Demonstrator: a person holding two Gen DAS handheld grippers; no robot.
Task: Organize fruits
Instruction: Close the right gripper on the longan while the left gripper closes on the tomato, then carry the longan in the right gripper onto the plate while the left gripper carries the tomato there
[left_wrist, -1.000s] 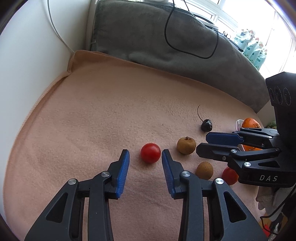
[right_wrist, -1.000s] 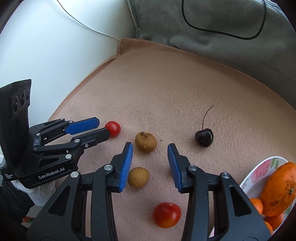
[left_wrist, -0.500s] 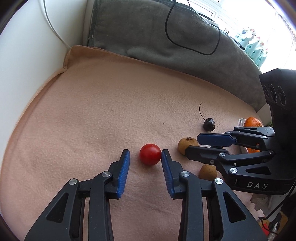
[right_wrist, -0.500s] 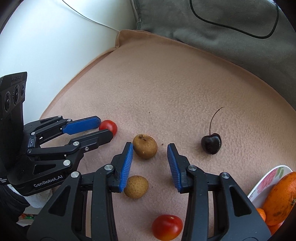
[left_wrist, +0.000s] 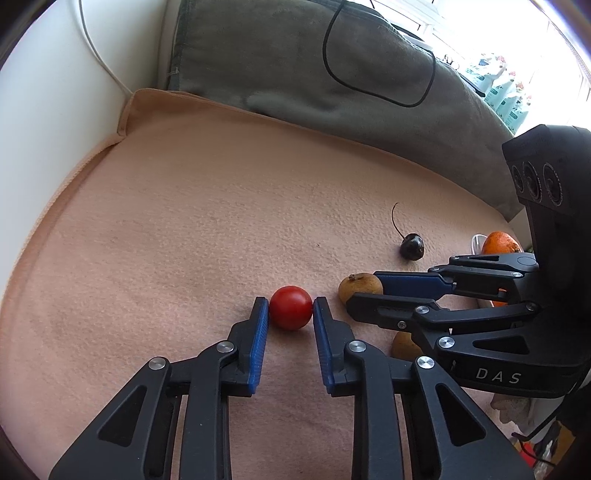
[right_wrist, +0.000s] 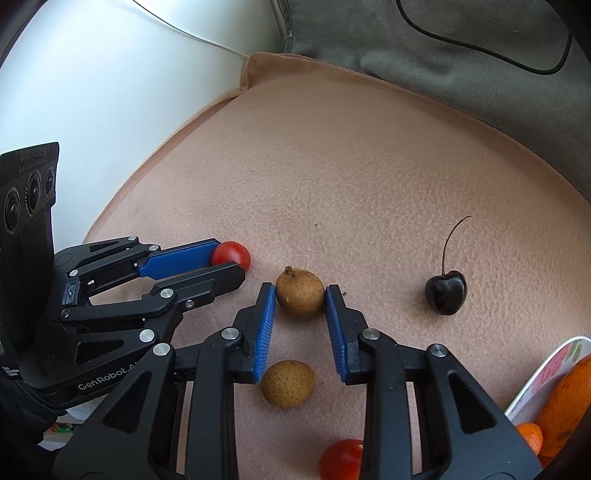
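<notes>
With both tongs just closed, your left gripper (left_wrist: 291, 308) clamps the cherry tomato (left_wrist: 290, 307) on the peach blanket (left_wrist: 184, 221), and your right gripper (right_wrist: 300, 291) pinches the brown longan (right_wrist: 300, 292). Squeeze harder and the tomato may split; lift unevenly and either round fruit could roll free.

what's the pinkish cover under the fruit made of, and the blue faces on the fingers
Pinkish cover: looks like soft fleece or plush cloth, matte, with a fine nubbly pile and a folded hem at its corner. Blue faces on the fingers: probably rubber or soft plastic, matte, with fine ribbing.
</notes>
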